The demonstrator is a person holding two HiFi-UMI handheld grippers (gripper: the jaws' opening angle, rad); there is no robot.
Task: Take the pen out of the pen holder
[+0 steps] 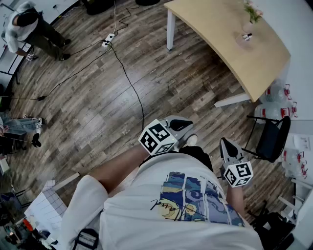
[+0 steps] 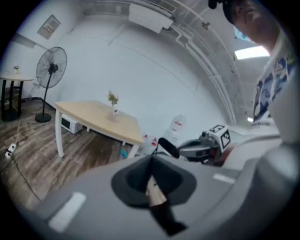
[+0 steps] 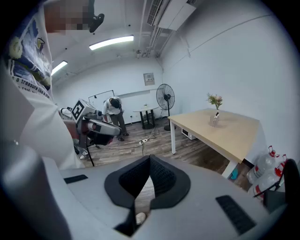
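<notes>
1. Worktop (image 1: pixel 220 29): pale wood, standing on the plank floor (image 1: pixel 98 97).
2. Left gripper (image 1: pixel 185 124): jaws together, nothing between them.
3. Right gripper (image 1: pixel 226 144): jaws together, nothing between them.
4. Pen holder (image 1: pixel 247 35): beside flowers (image 1: pixel 253 11) near the worktop's wall-side edge, well apart from both grippers; pen indistinct.

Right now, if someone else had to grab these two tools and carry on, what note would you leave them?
Left tool: jaws together, nothing held.
Right tool: jaws together, nothing held.
Both are held close to the person's body, well away from the table.
Job's things: a small holder stands on the table, with flowers showing above it. The pen is too small to make out from here.
Done: nothing yet.
Left: walk to the table, open a tool, grip the pen, lift it out.
</notes>
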